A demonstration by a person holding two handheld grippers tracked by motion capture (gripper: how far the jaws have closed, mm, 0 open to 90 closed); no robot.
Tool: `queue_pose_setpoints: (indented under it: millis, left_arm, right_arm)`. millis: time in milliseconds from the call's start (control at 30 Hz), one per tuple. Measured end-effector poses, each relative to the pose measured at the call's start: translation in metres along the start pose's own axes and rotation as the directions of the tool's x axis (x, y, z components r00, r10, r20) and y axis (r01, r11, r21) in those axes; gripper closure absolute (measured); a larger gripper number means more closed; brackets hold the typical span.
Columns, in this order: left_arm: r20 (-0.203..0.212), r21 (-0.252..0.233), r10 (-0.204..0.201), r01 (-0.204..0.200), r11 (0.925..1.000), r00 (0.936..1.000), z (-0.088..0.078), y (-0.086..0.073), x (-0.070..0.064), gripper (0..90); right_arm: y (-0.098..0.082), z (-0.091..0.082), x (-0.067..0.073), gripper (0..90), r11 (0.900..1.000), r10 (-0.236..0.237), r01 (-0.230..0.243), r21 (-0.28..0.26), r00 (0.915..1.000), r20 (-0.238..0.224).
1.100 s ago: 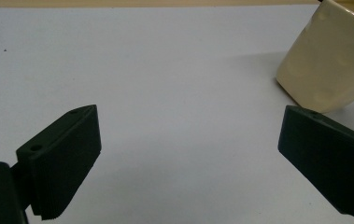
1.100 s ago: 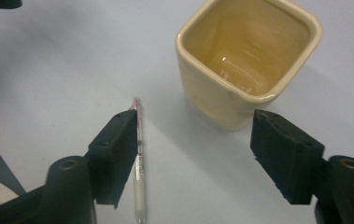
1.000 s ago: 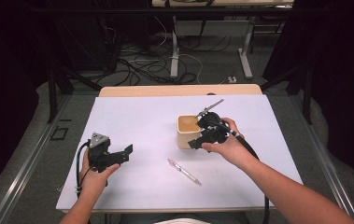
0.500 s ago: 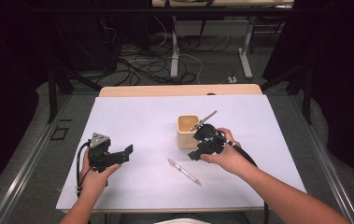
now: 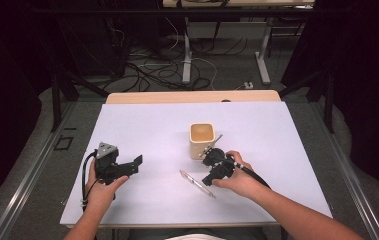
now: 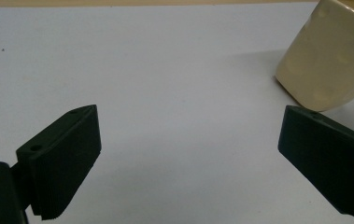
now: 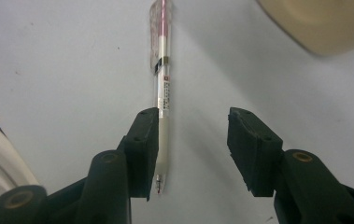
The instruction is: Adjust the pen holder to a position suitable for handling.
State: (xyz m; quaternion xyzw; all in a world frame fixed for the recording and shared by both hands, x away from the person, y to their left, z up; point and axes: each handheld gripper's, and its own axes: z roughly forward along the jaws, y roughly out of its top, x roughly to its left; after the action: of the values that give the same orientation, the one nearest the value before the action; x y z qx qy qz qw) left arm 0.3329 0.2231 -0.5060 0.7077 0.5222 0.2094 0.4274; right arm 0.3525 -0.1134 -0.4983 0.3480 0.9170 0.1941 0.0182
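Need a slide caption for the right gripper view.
Right tool, jaws closing, straddles a pen lying on the white table; one pad is beside it, the other apart.

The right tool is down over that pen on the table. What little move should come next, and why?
Probably finish closing the right tool on the pen. Its jaws have just been closing and already straddle the pen, which lies flat on the table against one jaw, with a gap to the other. Then it could be lifted, perhaps toward the cup nearby.

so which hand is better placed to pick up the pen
Right. The right gripper is down at the pen, which lies between its closing fingers beside one of them. The left gripper sits open, far off.
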Motion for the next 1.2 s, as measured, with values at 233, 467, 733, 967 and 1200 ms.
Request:
queue_pose_setpoints:
  millis: [233,467,733,967,1200]
  left_arm:
    - [0.003,0.004,0.002,-0.002,1.0,1.0,0.0,0.0,0.0,5.7]
    - [0.002,0.003,0.0,0.0,1.0,1.0,0.0,0.0,0.0,5.7]
    - [0.002,0.003,0.0,0.0,1.0,1.0,0.001,0.0,0.0,5.7]
    - [0.003,0.006,0.004,-0.004,1.0,1.0,0.001,0.0,0.0,5.7]
    - [0.001,0.004,0.001,-0.001,1.0,1.0,0.002,0.0,0.0,5.7]
  right_arm:
    - [-0.005,0.014,0.003,58.1,0.999,0.011,-0.01,0.04,0.9998,-0.016]
    - [-0.008,0.022,0.007,61.9,0.998,0.013,-0.011,0.06,0.9992,-0.038]
    - [-0.009,0.026,0.011,66.1,0.997,0.008,-0.004,0.08,0.9988,-0.048]
    - [-0.01,0.031,0.014,70.0,0.994,0.036,-0.028,0.102,0.9967,-0.073]
    - [-0.009,0.031,0.011,79.3,0.993,0.017,-0.013,0.114,0.9993,-0.033]
